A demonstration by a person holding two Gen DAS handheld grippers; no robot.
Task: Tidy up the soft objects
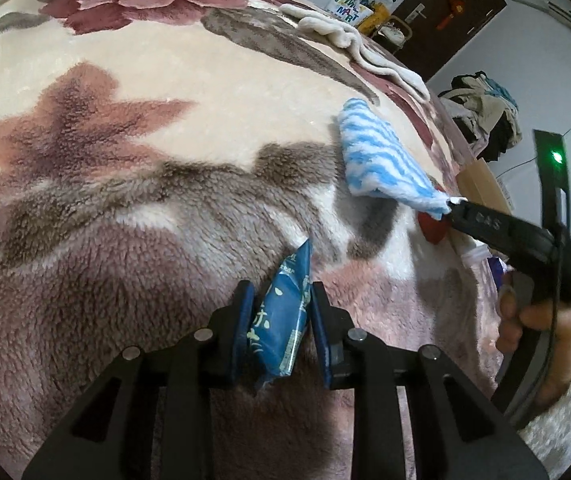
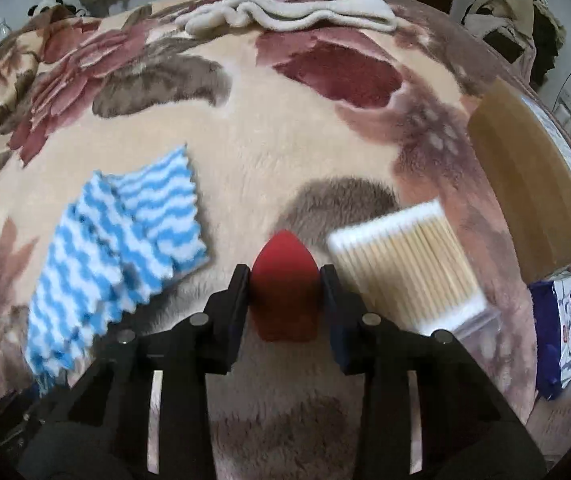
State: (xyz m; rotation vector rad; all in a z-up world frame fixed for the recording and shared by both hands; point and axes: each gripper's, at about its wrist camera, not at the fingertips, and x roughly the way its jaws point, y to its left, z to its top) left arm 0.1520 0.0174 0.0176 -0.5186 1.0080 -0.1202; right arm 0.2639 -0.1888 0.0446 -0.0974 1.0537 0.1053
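Observation:
My left gripper is shut on a blue tissue pack and holds it just above the flowered fleece blanket. My right gripper is shut on a red teardrop sponge, low over the blanket; it also shows in the left wrist view with the sponge under its tip. A blue-and-white striped cloth lies folded left of the right gripper, and shows in the left wrist view. A cream towel lies bunched at the far edge.
A clear box of cotton swabs lies just right of the sponge. A cardboard box and a blue-and-white tissue pack sit at the right edge. Clothes are piled beyond the bed.

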